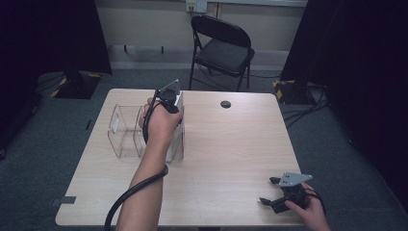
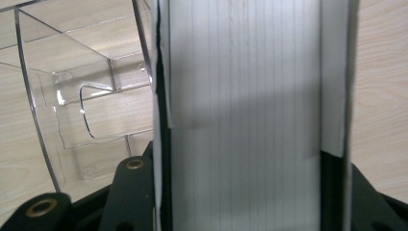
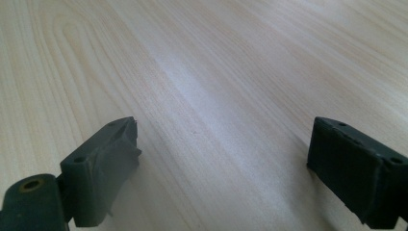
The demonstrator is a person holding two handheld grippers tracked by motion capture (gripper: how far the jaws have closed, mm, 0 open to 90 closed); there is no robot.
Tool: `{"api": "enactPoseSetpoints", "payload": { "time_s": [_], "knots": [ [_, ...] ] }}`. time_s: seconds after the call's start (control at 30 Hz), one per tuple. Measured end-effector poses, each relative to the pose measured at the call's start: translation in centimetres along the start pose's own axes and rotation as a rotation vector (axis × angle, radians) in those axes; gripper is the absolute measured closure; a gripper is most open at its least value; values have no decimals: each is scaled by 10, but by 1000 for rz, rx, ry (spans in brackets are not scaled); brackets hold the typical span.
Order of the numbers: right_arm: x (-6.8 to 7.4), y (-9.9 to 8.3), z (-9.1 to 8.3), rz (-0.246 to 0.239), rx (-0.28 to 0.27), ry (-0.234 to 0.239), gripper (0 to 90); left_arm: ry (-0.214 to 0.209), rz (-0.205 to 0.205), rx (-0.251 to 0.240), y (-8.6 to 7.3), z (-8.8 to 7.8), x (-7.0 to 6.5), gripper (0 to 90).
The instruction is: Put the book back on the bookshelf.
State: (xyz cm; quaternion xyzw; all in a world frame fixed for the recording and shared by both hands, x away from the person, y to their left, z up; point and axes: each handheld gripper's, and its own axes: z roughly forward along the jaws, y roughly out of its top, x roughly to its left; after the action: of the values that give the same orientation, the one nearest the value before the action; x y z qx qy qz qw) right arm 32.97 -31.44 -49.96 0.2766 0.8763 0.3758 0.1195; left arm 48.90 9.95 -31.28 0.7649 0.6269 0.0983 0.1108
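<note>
In the high view, the person's left forearm runs from the bottom edge up toward the centre-left of the frame, the hand wrapped around the left gripper, which points away and down over the clear plastic bin. The left gripper view shows its jaws closed on a white-edged book or box that stands upright between them at frame centre, with the bin's transparent walls at the left of the frame. Whether the held item touches the bin cannot be determined. The right gripper rests low at the lower right of the high view; its jaws stand wide apart, holding nothing. The wooden table stands on grey carpet; a black folding chair is at top centre.
</note>
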Motion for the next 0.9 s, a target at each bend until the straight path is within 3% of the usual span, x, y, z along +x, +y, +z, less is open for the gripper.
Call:
{"api": "enactPoseSetpoints", "payload": {
  "time_s": [0.6,0.67,0.73,0.83,0.9],
  "knots": [
    [0,0,0,-3,-1,5,94,2,1,-18,-5,0,-1,520],
    [0,0,0,-1,0,5,94,-2,26,-16,-5,0,1,520],
    [1,0,0,0,1,4,94,-2,6,-22,-5,0,0,519],
    [1,0,0,0,0,3,94,-7,20,-28,-6,0,1,516],
    [1,0,0,0,0,3,94,-14,6,-33,-6,0,1,514]
  ]
}}
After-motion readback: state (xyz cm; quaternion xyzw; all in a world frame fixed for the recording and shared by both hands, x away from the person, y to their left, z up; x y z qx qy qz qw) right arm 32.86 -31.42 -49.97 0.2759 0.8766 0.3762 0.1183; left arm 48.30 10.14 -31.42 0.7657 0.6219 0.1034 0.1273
